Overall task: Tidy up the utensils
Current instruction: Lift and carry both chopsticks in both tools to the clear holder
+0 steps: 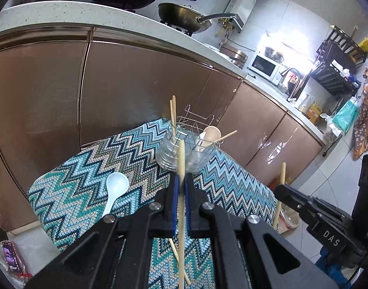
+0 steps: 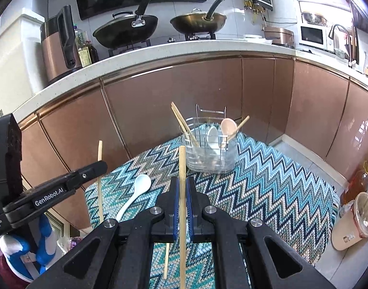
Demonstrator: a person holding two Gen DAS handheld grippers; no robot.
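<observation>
Left gripper (image 1: 181,183) and right gripper (image 2: 182,185) each clamp one upright chopstick (image 1: 181,159) (image 2: 182,161) – near the far utensil holder (image 2: 211,149); white spoon (image 2: 135,193) lies left on the cloth (image 2: 268,185).

Zigzag blue cloth (image 2: 268,183) covers the table. Behind it, copper cabinets (image 2: 184,91), two woks (image 2: 126,30) on the stove, a microwave (image 2: 312,35), and a bin (image 2: 352,221) on the floor.
</observation>
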